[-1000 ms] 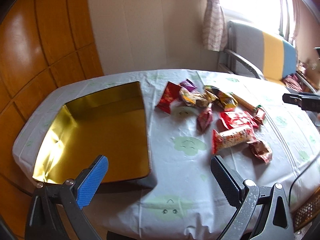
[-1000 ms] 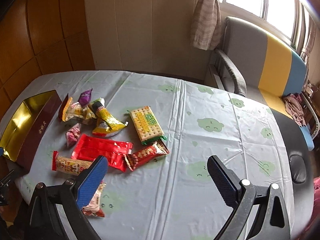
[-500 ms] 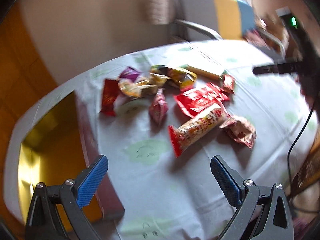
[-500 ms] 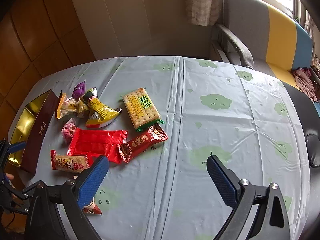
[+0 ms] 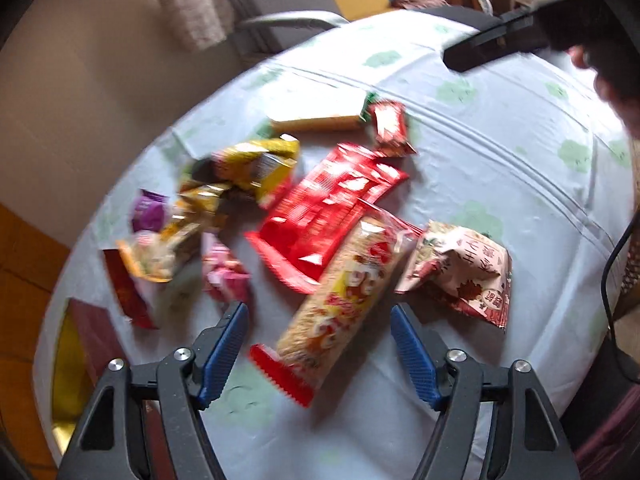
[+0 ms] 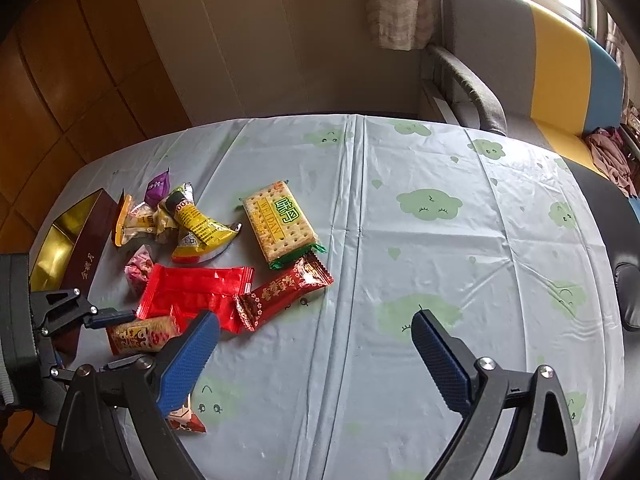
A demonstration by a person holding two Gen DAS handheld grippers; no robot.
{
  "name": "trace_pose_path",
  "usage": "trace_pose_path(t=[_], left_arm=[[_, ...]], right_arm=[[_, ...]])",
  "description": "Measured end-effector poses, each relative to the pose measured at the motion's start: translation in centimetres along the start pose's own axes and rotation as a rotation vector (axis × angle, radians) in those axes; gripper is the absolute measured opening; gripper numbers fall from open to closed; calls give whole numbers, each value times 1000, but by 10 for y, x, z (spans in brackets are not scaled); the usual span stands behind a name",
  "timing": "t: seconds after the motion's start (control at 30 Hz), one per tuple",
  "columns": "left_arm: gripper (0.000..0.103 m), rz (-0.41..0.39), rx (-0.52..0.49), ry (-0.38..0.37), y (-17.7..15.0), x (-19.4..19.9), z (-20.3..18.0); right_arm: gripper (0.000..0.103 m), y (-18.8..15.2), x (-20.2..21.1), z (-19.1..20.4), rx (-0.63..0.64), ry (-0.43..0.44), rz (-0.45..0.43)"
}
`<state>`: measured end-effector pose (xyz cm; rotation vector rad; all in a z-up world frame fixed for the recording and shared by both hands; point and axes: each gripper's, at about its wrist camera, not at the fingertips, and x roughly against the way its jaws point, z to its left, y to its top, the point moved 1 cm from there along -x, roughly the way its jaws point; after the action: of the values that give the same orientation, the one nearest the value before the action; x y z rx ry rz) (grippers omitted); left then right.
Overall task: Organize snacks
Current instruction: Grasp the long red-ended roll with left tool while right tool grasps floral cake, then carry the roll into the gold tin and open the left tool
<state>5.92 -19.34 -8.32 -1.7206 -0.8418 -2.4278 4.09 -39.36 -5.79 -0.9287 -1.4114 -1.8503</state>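
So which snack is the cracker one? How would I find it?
Start at the gold box on the table's left edge and look right, past the pile of small wrappers. The cracker packet lies flat at the pile's far right. It is the only see-through pack, showing pale square crackers under a yellow-green label.

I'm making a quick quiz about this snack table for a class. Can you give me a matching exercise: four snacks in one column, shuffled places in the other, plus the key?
Snacks
1. cracker pack
2. purple candy
3. long biscuit roll
4. flat red wrapper

Places
A. between the fingers of the left gripper
B. farthest back in the pile, close to the gold box
C. just behind the biscuit roll
D. right side of the pile, green end beside a dark red bar

Pairs: 1-D, 2-B, 3-A, 4-C
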Motion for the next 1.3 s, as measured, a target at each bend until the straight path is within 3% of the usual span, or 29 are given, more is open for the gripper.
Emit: trace_pose_path(t=[0.03,0.13,0.33,0.43,0.57,0.67,0.7,0.73,0.87,1.07,1.3], left_arm=[[43,14,4,-16,0,-5,-1],[32,-22,92,-75,-7,1,1],[29,-80,295,-157,-43,21,3],[29,-111,352,-162,-60,35,-2],[29,-177,453,-167,-77,58,7],[29,-231,550,-160,-88,78,29],[29,-247,583,-157,-91,83,38],[29,-264,626,-154,-95,90,50],[29,-312,805,-94,-119,115,105],[29,-257,1012,43,-143,103,183],[29,-158,1102,85,-144,56,231]], right_arm=[[90,-1,-1,1,2,6,8],[80,-4,-7,7,13,76,56],[79,-22,-20,51,144,318,192],[79,-33,-26,73,206,367,244],[75,-44,-41,91,242,354,292],[54,-51,-51,100,254,337,313],[40,-52,-57,102,261,317,319],[33,-54,-60,104,270,291,318],[29,-54,-61,106,295,273,295],[29,-56,-62,113,351,248,274],[29,-56,-56,112,364,250,268]])
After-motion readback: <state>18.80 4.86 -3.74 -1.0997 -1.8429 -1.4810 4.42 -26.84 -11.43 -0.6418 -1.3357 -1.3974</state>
